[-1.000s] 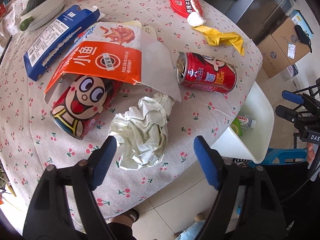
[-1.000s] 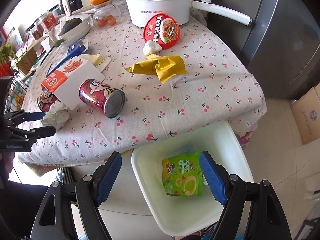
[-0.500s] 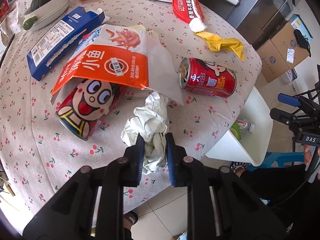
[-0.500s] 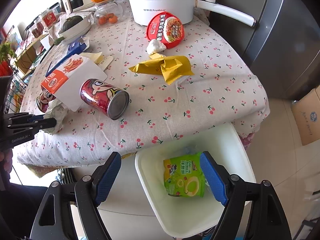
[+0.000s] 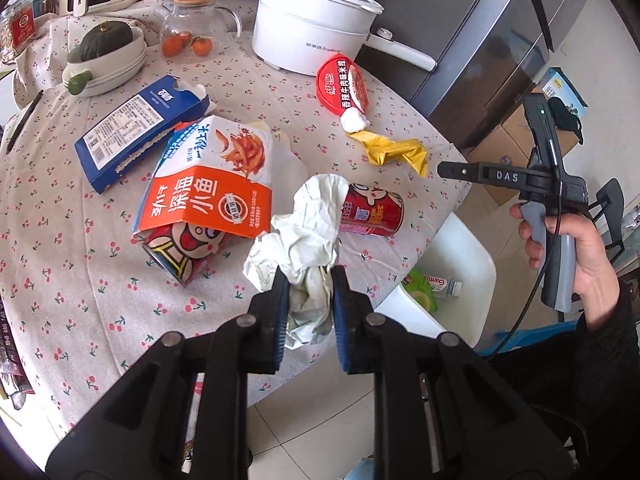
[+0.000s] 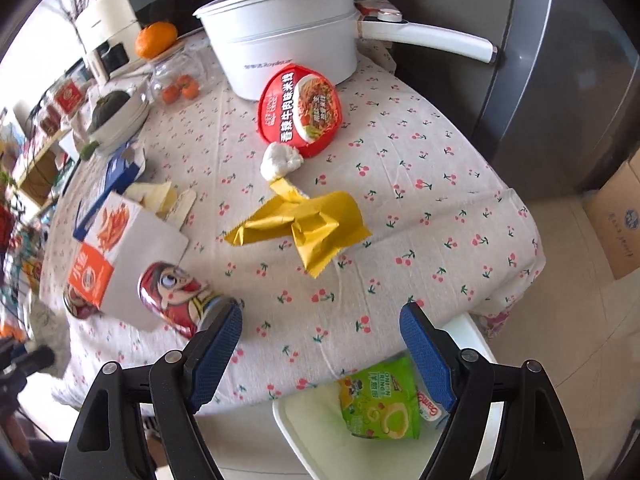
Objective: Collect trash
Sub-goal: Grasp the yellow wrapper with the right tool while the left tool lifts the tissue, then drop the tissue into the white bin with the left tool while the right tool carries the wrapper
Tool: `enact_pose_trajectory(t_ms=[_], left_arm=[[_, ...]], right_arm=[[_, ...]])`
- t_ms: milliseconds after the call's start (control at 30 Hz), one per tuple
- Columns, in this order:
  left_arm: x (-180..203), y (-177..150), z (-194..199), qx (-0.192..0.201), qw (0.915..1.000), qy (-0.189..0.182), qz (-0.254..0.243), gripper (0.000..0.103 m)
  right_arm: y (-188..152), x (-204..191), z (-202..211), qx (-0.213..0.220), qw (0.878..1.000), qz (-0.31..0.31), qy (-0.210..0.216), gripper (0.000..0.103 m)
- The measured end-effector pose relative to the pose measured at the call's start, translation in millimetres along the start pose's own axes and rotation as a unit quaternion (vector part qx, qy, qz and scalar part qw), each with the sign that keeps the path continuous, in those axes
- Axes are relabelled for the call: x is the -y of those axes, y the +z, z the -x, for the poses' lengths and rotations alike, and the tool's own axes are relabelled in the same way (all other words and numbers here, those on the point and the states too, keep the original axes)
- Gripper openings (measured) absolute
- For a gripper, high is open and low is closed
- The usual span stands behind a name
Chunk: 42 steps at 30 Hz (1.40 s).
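My left gripper is shut on a crumpled white paper wad and holds it above the table's near edge. My right gripper is open and empty, over the table edge above the white trash bin. The bin holds a green snack bag and a small bottle. On the cherry-print tablecloth lie a red can, an orange and white fish snack box over a second red can, a yellow wrapper, a red noodle lid and a white wad.
A blue carton, a white electric pot, a glass jar with small oranges and a bowl with a squash stand further back. A grey fridge and cardboard boxes are to the right.
My left gripper closed on the paper wad and lifted it off the table, drawing back. My right gripper moved forward and up over the table edge, staying open.
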<state>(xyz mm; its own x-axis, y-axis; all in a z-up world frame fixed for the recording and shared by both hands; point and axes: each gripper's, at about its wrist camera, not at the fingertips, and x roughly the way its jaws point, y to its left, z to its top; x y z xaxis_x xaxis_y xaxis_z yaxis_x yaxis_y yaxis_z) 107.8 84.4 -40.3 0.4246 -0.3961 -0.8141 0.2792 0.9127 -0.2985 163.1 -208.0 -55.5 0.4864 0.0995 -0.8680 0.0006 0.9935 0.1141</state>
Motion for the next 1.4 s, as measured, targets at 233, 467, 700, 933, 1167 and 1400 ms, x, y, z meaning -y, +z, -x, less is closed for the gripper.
enact_pose_trajectory(t_ms=[233,467,700,933,1167,1400], left_arm=[[-9,5,2,0.013,0.9996,0.023,0.008,0.022],[-7,18,2,0.036,0.9986,0.038,0.011,0.022],[8,25,-7,0.038,0.9986,0.037,0.001,0.022],[29,30,-12,0.041,0.9987,0.023,-0.019,0.022],[52,31,-23,0.035,0.9987,0.01,-0.037,0.022],[112,27,-42,0.014,0.9946,-0.046,-0.092,0.023]], right_arm=[[30,17,-21,0.019,0.993,-0.107,0.039,0.083],[36,28,-54,0.016,0.986,-0.16,0.051,0.067],[27,33,-75,-0.004,0.968,-0.217,0.123,0.011],[27,28,-47,0.02,0.973,-0.186,0.135,0.004],[19,45,-9,0.048,0.978,-0.163,0.117,0.003],[-8,80,46,0.078,0.98,-0.152,0.104,0.003]])
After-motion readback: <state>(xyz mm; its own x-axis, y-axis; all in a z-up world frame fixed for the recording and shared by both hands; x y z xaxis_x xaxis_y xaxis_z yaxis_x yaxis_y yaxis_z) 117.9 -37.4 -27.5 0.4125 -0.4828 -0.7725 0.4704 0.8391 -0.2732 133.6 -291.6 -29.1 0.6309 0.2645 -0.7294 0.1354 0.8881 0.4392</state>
